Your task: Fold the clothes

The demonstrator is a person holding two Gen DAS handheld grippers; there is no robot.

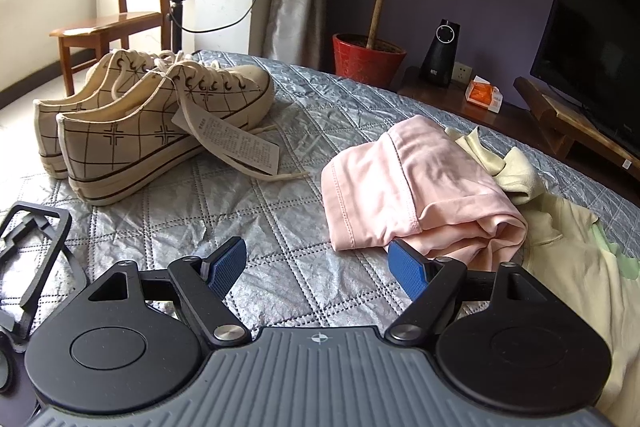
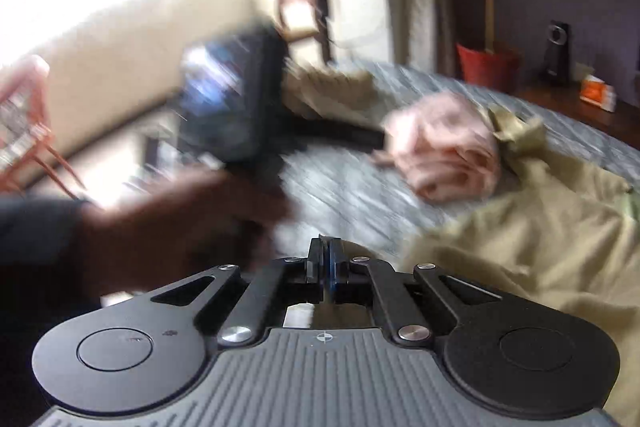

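A pink garment (image 1: 412, 187) lies loosely folded on the grey quilted bed (image 1: 256, 227), just ahead and to the right of my left gripper (image 1: 316, 263). That gripper is open, with nothing between its blue pads (image 1: 226, 265). A pale yellow garment (image 1: 576, 267) is spread out to the right, partly under the pink one. The right wrist view is blurred by motion. There my right gripper (image 2: 329, 255) is shut with nothing visible between its fingers, low over the quilt beside the yellow garment (image 2: 540, 227). The pink garment (image 2: 440, 147) lies further ahead.
A pair of cream checked shoes (image 1: 152, 123) with a paper tag stands on the bed at the left. A black frame (image 1: 28, 251) lies at the bed's near left. A person's hand (image 2: 192, 219) holds a dark blurred device (image 2: 232, 99). Beyond the bed stand a chair, fan, potted plant (image 1: 368, 59) and television (image 1: 592, 35).
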